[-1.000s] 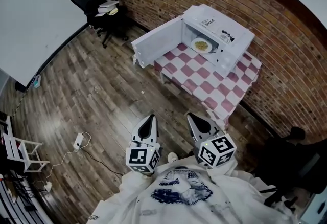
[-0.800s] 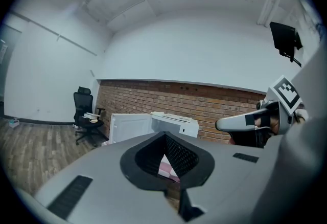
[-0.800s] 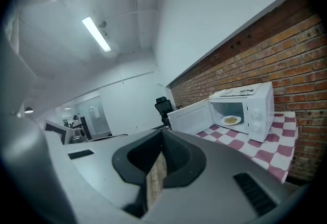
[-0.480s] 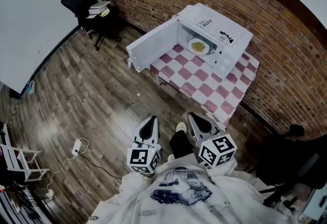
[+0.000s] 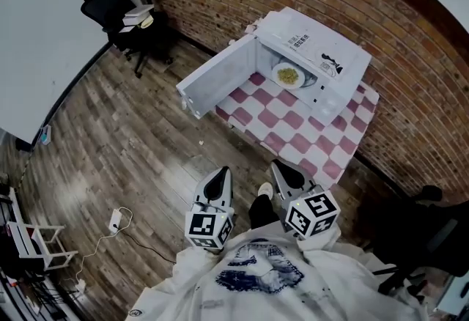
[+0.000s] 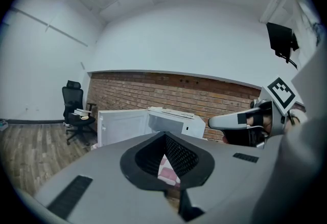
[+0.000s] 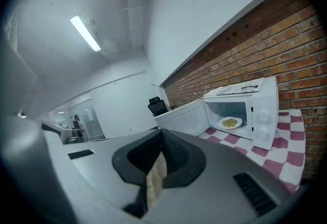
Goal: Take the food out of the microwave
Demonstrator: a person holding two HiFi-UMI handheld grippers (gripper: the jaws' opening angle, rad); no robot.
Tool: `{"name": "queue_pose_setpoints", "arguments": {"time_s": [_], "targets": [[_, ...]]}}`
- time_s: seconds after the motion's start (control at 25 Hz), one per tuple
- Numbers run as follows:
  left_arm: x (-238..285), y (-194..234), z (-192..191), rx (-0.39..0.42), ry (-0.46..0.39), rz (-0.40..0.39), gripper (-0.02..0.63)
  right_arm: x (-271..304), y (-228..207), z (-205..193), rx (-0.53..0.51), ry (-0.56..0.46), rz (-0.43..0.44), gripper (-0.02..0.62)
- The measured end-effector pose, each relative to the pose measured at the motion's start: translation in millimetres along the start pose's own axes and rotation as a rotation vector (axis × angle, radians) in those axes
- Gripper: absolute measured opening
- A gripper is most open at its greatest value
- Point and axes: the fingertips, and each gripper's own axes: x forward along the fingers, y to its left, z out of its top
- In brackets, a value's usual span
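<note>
A white microwave (image 5: 322,56) stands on a pink-and-white checkered table (image 5: 293,125) by the brick wall. Its door (image 5: 216,78) hangs wide open to the left. Inside lies a white plate of yellow food (image 5: 289,75), also clear in the right gripper view as the plate (image 7: 230,122). My left gripper (image 5: 220,179) and right gripper (image 5: 282,169) are held side by side close to my chest, well short of the table. Both are shut with nothing between the jaws. The left gripper (image 6: 164,136) points at the open door (image 6: 122,126); the right gripper (image 7: 161,133) points left of the microwave (image 7: 255,110).
A black office chair (image 5: 110,4) with books on its seat stands at the far left by the wall. A power strip with a cable (image 5: 116,220) lies on the wooden floor, near a white rack (image 5: 29,239). Another dark chair (image 5: 418,224) is at my right.
I have stepped toward the table, both grippers moving forward together. The microwave and table sit a little nearer to them in the head view. Both jaws stay shut.
</note>
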Motion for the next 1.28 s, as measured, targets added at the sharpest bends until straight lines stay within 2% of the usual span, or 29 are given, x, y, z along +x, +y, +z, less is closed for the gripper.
{"name": "queue_pose_setpoints", "arguments": {"time_s": [0.4,0.84,1.28], "targets": [[106.7,4.4,15.5,0.007,0.045,-0.057,0.008,57.6,-77.2,32.7,0.029,0.011,-0.047,0.014],[222.5,-9.5,40.8,0.066,0.087,-0.122,0.008,97.1,-173.5,81.8,0.060,-0.043,-0.120,0.014],[293.6,-27.3,49.4,0.107,0.102,-0.188,0.008,114.6,-228.4,98.5,0.094,-0.070,-0.161,0.014]]}}
